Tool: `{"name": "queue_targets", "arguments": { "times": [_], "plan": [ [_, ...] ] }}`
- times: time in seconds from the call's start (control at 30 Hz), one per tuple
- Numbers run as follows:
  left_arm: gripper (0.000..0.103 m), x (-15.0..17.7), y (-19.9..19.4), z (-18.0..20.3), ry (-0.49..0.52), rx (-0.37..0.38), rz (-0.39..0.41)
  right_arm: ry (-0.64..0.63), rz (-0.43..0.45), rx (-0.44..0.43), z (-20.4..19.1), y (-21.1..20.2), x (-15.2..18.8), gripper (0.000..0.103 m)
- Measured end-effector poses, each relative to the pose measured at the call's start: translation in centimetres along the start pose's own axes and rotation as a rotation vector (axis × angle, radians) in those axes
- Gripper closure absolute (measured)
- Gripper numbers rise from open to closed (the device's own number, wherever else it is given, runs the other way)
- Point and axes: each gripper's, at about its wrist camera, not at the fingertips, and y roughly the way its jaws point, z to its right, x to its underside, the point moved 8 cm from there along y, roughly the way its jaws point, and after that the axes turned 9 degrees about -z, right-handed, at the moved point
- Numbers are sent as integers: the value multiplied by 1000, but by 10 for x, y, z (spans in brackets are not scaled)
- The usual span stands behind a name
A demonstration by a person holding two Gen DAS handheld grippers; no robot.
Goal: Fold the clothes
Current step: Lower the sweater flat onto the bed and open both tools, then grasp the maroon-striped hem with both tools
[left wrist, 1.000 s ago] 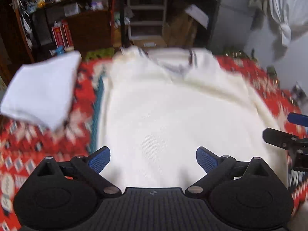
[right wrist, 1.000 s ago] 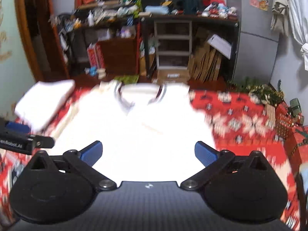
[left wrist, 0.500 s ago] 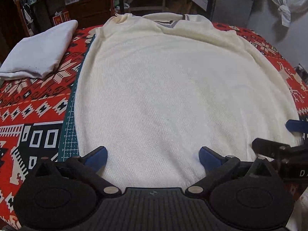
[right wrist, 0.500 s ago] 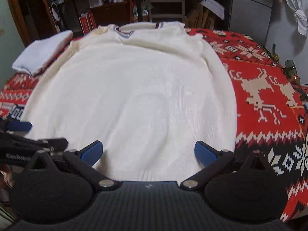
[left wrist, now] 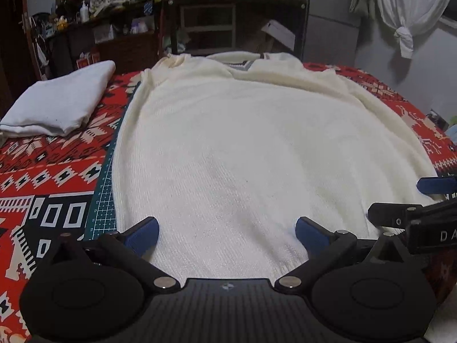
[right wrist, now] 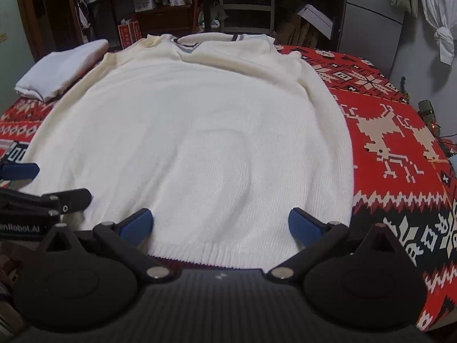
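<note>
A: What is on the far left?

B: A folded white cloth (left wrist: pixel 61 101). It sits on the red patterned blanket (left wrist: pixel 42 171), near the far left corner, a little apart from the sweater.

A: And next to it?

B: A strip of green cutting mat (left wrist: pixel 104 200) peeks out along the left edge of the cream sweater (left wrist: pixel 242 148).

A: Where is the sweater?

B: It lies flat in the middle of the blanket. The collar is at the far end and the bottom hem is close to us.

A: What is the left gripper (left wrist: pixel 227 233) doing?

B: Its jaws have just been opening and now stand wide apart over the hem. It holds nothing; the sweater only lies under it.

A: And the right gripper (right wrist: pixel 221 223)?

B: It is just beside the left one, nearer the right side of the hem. Its blue pads (right wrist: pixel 304 225) are spread wide too, with nothing pinched.

A: What is on the far right?

B: More red blanket, with white deer shapes on it.
</note>
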Motion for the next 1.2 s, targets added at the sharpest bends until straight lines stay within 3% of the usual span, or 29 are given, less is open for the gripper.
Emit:
{"name": "queue_targets", "arguments": {
  "times": [0.27, 0.47, 0.6, 0.73, 0.93, 1.1, 1.2],
  "plan": [
    [0, 2, 0, 0, 7, 3, 31, -2, -12, 33, -4, 4, 0, 0],
    [1, -2, 2, -2, 17, 19, -17, 7, -35, 40, -3, 5, -1, 0],
    [20, -8, -6, -9, 3, 68, -63, 15, -57, 56, -6, 0, -1, 1],
    [37, -14, -30, -23, -36, 107, -83, 28, -19, 32, -10, -25, -4, 1],
    [40, -12, -67, -56, -130, 141, -91, 82, 91, 48, 8, -78, -8, 2],
    [55, 13, -69, -75, -218, 175, -155, 168, 139, 101, 43, -101, 12, 22],
    [64, 29, -61, -71, -250, 219, -198, 264, 121, 100, 60, -100, 28, 43]
  ]
}}
